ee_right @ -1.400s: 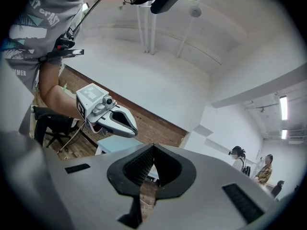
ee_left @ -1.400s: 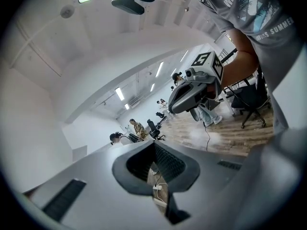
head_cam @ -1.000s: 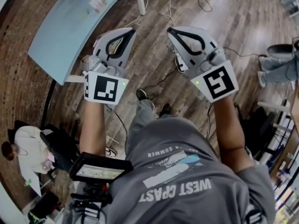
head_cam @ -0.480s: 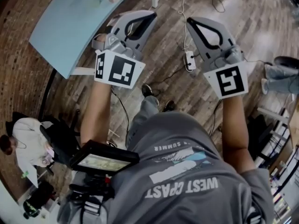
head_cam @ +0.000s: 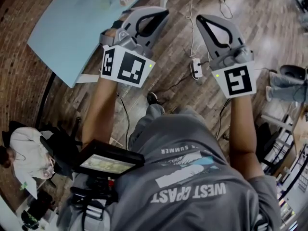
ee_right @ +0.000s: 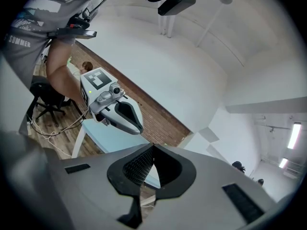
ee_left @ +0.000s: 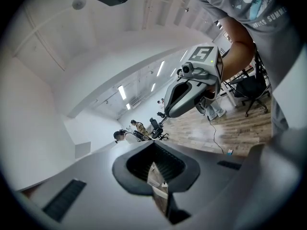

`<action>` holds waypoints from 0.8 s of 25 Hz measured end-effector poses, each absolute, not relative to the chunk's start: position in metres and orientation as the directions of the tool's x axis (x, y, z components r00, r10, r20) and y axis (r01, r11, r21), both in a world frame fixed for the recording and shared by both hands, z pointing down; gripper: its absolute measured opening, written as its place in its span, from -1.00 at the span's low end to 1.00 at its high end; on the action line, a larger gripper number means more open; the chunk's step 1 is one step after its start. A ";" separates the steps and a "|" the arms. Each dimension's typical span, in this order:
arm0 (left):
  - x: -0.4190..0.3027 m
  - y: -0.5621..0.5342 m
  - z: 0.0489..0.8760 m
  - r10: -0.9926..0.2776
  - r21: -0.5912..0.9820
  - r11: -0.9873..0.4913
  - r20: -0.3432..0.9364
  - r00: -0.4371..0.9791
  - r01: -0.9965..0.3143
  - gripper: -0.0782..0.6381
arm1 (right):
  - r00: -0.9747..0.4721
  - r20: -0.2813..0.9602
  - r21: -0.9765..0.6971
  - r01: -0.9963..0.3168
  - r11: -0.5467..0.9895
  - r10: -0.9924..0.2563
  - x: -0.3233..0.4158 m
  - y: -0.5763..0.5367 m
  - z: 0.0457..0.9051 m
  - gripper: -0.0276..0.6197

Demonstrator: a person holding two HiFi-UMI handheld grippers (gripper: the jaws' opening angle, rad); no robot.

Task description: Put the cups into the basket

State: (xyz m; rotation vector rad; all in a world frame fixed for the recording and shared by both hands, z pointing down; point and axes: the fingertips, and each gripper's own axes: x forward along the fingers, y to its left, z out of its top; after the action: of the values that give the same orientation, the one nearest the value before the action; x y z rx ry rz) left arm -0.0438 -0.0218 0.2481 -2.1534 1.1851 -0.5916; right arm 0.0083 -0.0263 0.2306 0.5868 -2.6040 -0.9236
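Over the wood floor [head_cam: 260, 28], head view: left tool [head_cam: 166, 13] and right tool [head_cam: 198, 19] held beside the pale-blue table [head_cam: 72, 28], no cups or basket showing. Left gripper view: jaws shut, empty. Right gripper view: likewise. Task apparently unstarted.

Table [head_cam: 67, 28] ahead left, power strip [head_cam: 196, 67] on floor [head_cam: 269, 28] right of it (cable [head_cam: 192, 30] attached), person [head_cam: 29, 153] behind left.

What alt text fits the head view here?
Seen from above, a grey-shirted person holds the left tongs and right tongs out in front, both shut and empty, over a wooden floor beside a pale blue table.
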 end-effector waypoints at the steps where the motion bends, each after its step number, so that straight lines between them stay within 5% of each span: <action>1: -0.049 -0.023 0.248 -0.861 -0.689 -0.417 0.089 0.501 -0.593 -0.78 | -0.864 0.165 0.656 -0.263 0.707 -0.475 0.002 -0.028 0.231 -0.88; 20: -0.070 -0.108 0.261 -0.892 -0.680 -0.401 0.139 0.429 -0.614 -0.78 | -0.896 0.165 0.613 -0.233 0.755 -0.412 -0.017 -0.115 0.238 -0.88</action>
State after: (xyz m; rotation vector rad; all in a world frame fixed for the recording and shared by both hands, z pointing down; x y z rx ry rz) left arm -0.0701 -0.1075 0.2607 -2.1437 1.2660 -0.6741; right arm -0.0170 -0.1150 0.2382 0.5019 -2.6628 -0.8745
